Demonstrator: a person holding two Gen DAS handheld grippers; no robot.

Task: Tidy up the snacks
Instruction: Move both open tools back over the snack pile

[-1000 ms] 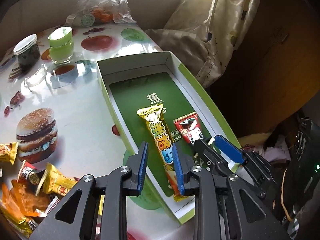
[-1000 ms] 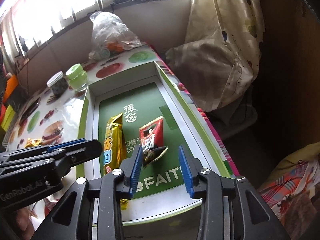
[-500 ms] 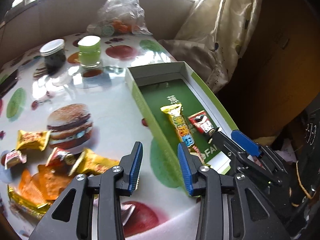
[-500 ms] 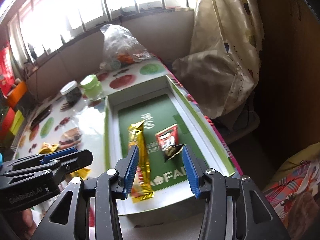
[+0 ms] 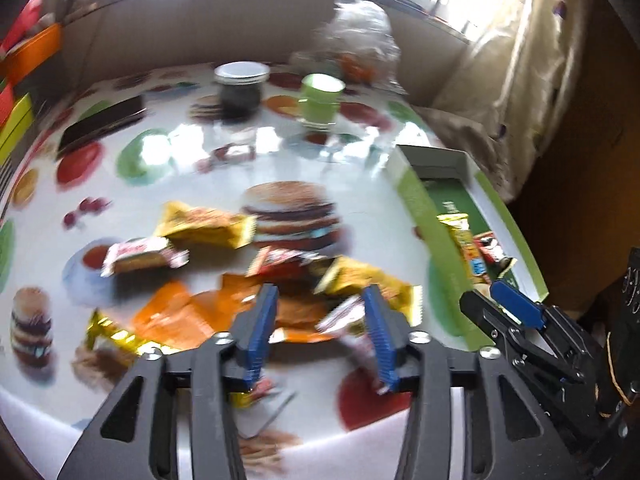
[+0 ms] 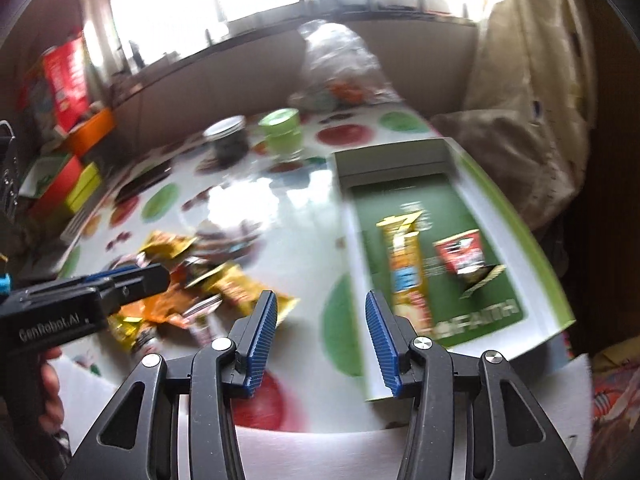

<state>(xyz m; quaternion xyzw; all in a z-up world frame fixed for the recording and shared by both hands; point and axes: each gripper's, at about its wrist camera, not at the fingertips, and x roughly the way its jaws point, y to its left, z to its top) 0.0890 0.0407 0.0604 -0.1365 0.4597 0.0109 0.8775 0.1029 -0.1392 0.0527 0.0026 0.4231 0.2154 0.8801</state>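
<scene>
A loose pile of snack packets [image 5: 280, 280] in yellow, orange and red lies on the fruit-print table. My left gripper [image 5: 320, 300] hovers over the pile with its jaws opening; the pads press on nothing. It shows again at the left edge of the right wrist view as the left gripper [image 6: 132, 276]. My right gripper [image 6: 320, 300] stands open and empty above the table, between the pile [image 6: 192, 280] and the green box [image 6: 520, 240]. In the box lie a long yellow bar [image 6: 404, 264], a red packet [image 6: 460, 252] and a small dark packet [image 6: 484, 276].
At the back of the table stand a dark jar with a white lid [image 5: 240, 92], a green jar [image 5: 320, 98] and a clear plastic bag [image 5: 356, 40]. A flat black object [image 5: 102, 122] lies at the left. Curtain cloth [image 5: 460, 136] hangs beyond the box. Coloured boxes [image 6: 64, 184] are stacked far left.
Both grippers have swung left, away from the box and toward the snack pile. The left jaws have widened. The yellow bar, red packet and dark packet stay in the box.
</scene>
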